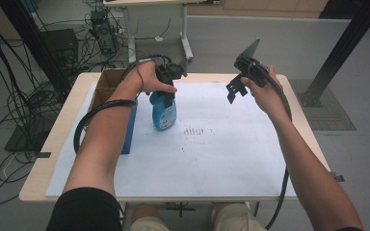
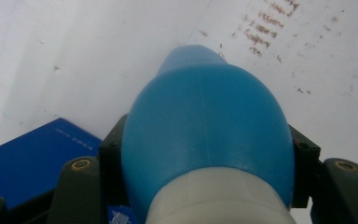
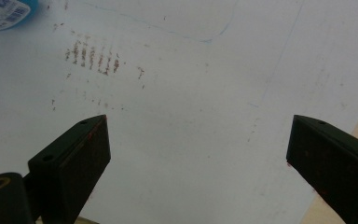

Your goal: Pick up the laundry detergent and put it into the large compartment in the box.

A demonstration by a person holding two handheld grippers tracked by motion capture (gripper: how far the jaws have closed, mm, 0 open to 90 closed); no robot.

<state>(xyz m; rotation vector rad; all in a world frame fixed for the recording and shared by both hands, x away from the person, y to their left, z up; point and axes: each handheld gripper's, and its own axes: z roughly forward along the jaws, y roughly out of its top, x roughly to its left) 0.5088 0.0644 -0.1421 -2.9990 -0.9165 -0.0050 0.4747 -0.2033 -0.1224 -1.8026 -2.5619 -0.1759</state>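
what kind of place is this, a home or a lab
Most likely a lab or workshop for recording handling tasks: loose cables sprawl over the floor, a black frame post stands by the table, and electronics sit behind it.

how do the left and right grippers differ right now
The left gripper is shut on the blue bottle, gripping it near the top; the right gripper is open and holds nothing. The left one points down at the bottle by the blue box; the right one hangs raised above the white sheet, apart from any object. Both are black, two-jawed and hand-held, each trailing a cable.
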